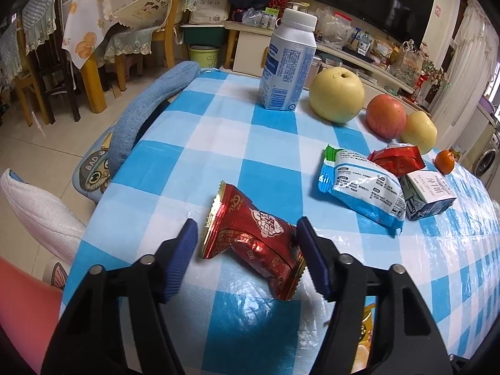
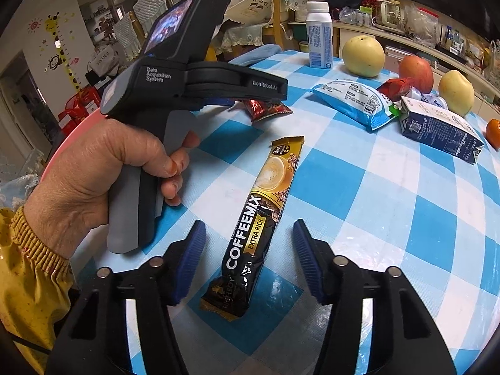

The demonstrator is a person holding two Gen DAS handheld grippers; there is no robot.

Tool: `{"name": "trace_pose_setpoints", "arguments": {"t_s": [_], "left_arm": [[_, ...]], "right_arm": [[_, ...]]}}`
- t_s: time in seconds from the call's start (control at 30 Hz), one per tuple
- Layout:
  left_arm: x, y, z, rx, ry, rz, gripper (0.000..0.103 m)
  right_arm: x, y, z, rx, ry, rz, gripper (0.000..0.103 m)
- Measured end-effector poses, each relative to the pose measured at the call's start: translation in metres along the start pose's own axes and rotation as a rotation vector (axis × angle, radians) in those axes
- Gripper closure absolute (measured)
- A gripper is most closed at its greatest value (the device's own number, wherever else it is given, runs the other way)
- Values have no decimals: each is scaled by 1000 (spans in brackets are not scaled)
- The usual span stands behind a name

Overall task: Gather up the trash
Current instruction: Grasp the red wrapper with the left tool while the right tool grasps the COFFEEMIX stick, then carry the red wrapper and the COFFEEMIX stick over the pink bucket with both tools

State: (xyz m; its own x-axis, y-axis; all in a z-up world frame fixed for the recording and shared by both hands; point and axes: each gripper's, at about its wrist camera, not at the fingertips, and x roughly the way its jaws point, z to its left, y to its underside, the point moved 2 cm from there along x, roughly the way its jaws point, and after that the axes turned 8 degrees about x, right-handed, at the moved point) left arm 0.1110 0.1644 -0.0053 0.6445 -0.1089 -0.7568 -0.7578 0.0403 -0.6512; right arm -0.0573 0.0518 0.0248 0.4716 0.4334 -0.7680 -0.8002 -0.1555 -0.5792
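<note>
A crumpled red snack wrapper (image 1: 250, 234) lies on the blue-and-white checked tablecloth (image 1: 218, 143) between the blue pads of my left gripper (image 1: 247, 250). The right pad is at the wrapper's edge; a gap shows at the left pad, so the jaws stand open. In the right wrist view a gold-and-black coffee sachet (image 2: 259, 218) lies lengthwise between the pads of my right gripper (image 2: 250, 256), with clear gaps on both sides. A hand (image 2: 109, 168) holds the left gripper's body (image 2: 187, 78) just left of it, over the red wrapper (image 2: 268, 109).
Further back lie a blue-and-white wrapper (image 1: 362, 187), a small red wrapper (image 1: 397, 159) and a toppled carton (image 1: 428, 197). A white bottle (image 1: 287, 62) stands upright beside a pear (image 1: 337, 93), an apple (image 1: 386, 115), a yellow fruit (image 1: 418, 131) and a tangerine (image 1: 445, 162). The table's edge curves on the left.
</note>
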Motion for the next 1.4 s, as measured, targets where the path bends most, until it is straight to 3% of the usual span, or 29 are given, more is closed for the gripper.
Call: {"name": "trace_pose_setpoints", "arguments": {"t_s": [0.7,1.07,1.4], "left_arm": [[-7,0,-7,-20,41,-40,63],[-23,2,-3,-21,60,-77,72],[-55,10,5,-37,65,-141,74]], "right_arm": [[-1,2,-1,-89,114,-22,81],[-15,-2,-17,-60,129,-58,83],[-32,-8,-31,18,67,-85,83]]}}
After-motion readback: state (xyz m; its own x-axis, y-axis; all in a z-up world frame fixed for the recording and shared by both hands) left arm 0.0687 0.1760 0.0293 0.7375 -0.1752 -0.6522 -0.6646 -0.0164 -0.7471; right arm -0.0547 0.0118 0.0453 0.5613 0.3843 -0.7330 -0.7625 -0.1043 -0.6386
